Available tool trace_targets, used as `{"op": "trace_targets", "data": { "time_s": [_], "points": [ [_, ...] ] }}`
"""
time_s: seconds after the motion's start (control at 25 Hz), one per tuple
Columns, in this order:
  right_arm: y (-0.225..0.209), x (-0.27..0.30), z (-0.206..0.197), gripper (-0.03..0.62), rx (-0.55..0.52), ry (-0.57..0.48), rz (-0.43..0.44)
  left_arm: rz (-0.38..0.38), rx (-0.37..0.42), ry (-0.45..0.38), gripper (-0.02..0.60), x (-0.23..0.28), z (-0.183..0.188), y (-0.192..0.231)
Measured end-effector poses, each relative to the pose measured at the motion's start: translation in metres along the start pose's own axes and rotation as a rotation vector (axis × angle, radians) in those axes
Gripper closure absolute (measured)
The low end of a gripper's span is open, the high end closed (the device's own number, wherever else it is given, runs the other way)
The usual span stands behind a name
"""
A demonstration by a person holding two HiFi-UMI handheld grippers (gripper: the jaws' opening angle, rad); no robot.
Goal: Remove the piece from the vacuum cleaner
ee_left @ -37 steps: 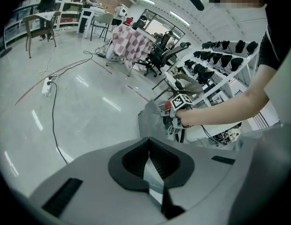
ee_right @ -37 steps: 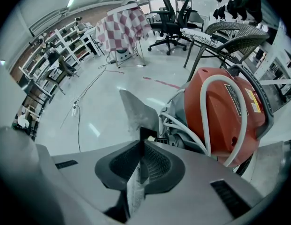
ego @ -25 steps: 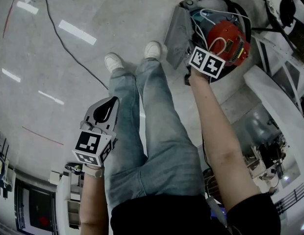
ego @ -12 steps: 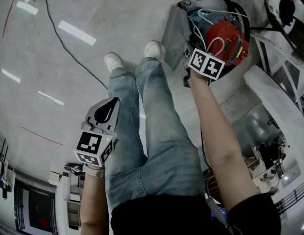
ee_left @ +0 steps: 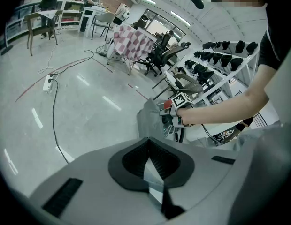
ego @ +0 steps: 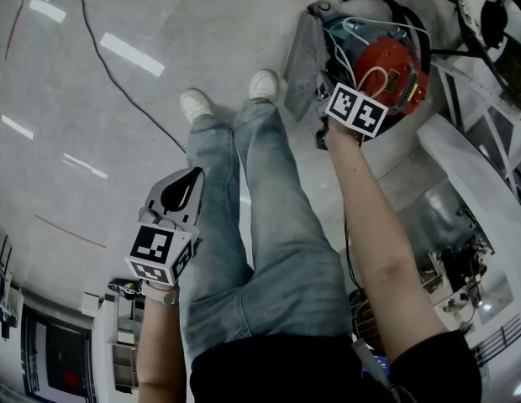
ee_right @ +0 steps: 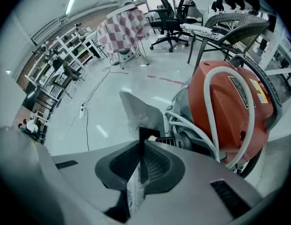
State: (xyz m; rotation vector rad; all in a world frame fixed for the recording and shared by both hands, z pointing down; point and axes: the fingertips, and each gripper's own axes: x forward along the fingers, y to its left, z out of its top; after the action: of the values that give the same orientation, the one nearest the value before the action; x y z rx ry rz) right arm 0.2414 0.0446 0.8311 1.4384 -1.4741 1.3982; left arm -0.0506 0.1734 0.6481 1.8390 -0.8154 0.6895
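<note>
- Right gripper [ee_right: 141, 143]: clenched on the edge of the grey panel [ego: 301, 57]. Its own view shows a thin dark lip of the panel pinched between the jaws, with the flat grey face running up toward 12 o'clock.
- Left gripper [ee_left: 149, 146]: jaws pressed together with nothing between them. It hangs idle at 8 o'clock in the head view, beside the jeans [ego: 269, 225] and well apart from the work.
- Vacuum cleaner [ego: 386, 65]: on the floor [ego: 118, 141] at 1 o'clock in the head view. The red body is exposed, with white hoses [ee_right: 209, 139] looped over it.
- The panel stands on edge on the vacuum's 9 o'clock side, touching the machine's front.
- Change: very little over the last second. The panel tipped out slightly toward 9 o'clock half a second ago and now sits back close to where it started. The right gripper's marker cube has barely shifted, and the left gripper has not moved.
- What it means: probably a wiggle or test pull, not a release. The panel looks still attached, or at least still leaning on the body. I can't see the joint, so I can't tell which.
- Judged progress: grasp made, removal not yet done. The next move likely needs a firmer pull away toward 9 o'clock.
- Risk: the white hoses lie right beside the panel edge and could snag.
</note>
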Motion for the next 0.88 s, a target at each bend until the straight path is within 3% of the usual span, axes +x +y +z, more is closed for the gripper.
{"op": "trace_targets", "data": {
  "time_s": [0.88],
  "points": [
    [0.0028, 0.0084, 0.0036, 0.541, -0.007, 0.011, 0.012, -0.006, -0.011, 0.005, 0.563, 0.0033, -0.0010, 0.0065]
  ]
}}
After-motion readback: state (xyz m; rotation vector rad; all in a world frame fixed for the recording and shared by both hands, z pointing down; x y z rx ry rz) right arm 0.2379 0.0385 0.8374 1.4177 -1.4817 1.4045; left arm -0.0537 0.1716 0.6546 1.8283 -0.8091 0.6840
